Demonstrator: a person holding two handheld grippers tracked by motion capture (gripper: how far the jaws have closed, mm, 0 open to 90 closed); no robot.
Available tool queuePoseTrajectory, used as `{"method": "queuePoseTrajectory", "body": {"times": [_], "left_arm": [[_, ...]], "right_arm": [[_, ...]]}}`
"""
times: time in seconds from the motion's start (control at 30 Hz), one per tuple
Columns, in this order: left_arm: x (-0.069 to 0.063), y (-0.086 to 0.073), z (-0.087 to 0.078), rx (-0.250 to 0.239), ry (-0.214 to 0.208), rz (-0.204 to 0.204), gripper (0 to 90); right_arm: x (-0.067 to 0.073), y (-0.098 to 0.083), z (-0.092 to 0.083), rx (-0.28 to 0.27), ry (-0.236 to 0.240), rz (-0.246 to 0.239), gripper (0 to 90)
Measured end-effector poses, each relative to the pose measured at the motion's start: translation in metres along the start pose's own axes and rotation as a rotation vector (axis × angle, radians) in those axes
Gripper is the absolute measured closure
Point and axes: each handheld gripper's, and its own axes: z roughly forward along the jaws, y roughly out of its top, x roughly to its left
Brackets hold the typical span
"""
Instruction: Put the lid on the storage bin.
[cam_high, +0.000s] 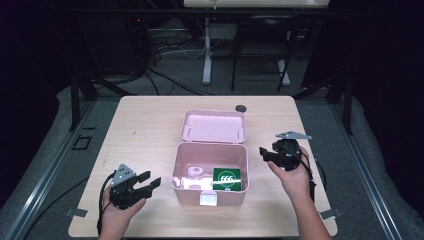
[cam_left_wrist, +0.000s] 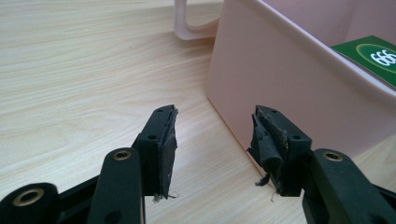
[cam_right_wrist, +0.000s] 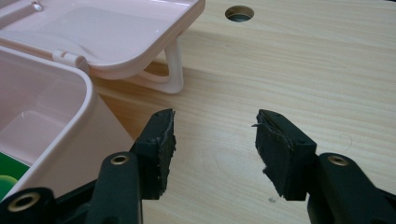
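— Where does the pink box (cam_high: 210, 172) lie from your claws?

— It sits mid-worktop (cam_high: 145, 125) between them, its lid (cam_high: 214, 126) thrown back toward twelve o'clock and resting on its handle. Your left claw (cam_high: 148, 181) is at the box's eight o'clock and points toward two o'clock, at the left wall; your right claw (cam_high: 265, 154) is at about three o'clock, just beside the right wall, pointing to nine.

— And the jaws?

— Both claws stand wide open, nothing between the pads — bare wood shows in each gap.

— What about the green pack (cam_high: 227, 179)?

— It lies flat in the box's front right corner, long axis running nine to three. From your right claw it's toward seven or eight o'clock, over the rim.

— So which hand goes?

— I judge your right: it's nearer the pack, and nearer the lid's edge too.
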Motion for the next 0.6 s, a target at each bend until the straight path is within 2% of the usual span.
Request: {"method": "queuePoseTrajectory", "body": {"times": [0.2,0.23,0.3,0.33,0.5,0.53,0.6], "left_arm": [[-0.0011,-0.0006,0.0026,-0.002,-0.013,-0.004,50.8],[-0.0014,-0.0008,0.0030,-0.001,-0.016,-0.006,50.9],[-0.0018,-0.0009,0.0038,0.003,-0.016,-0.001,51.0],[-0.0024,-0.0009,0.0047,-0.002,-0.015,-0.002,51.2],[-0.0027,-0.0003,0.0041,-0.008,-0.017,-0.001,51.2],[-0.0025,-0.0001,0.0036,-0.009,-0.016,-0.001,51.2],[-0.0029,0.0007,0.0024,-0.015,-0.017,-0.008,51.3]], "right_arm": [[0.0018,-0.0021,0.0018,-0.013,0.000,-0.003,45.3],[0.0019,-0.0018,0.0008,0.004,0.002,-0.005,45.2],[0.0023,-0.0030,0.0031,-0.011,0.005,-0.012,44.7],[0.0027,-0.0035,0.0028,0.009,0.010,-0.013,44.6],[0.0047,-0.0048,0.0051,0.000,0.013,-0.018,44.3],[0.0052,-0.0043,0.0038,0.014,0.017,-0.018,44.2],[0.0071,-0.0044,0.0056,-0.002,0.030,-0.012,44.2]]}}
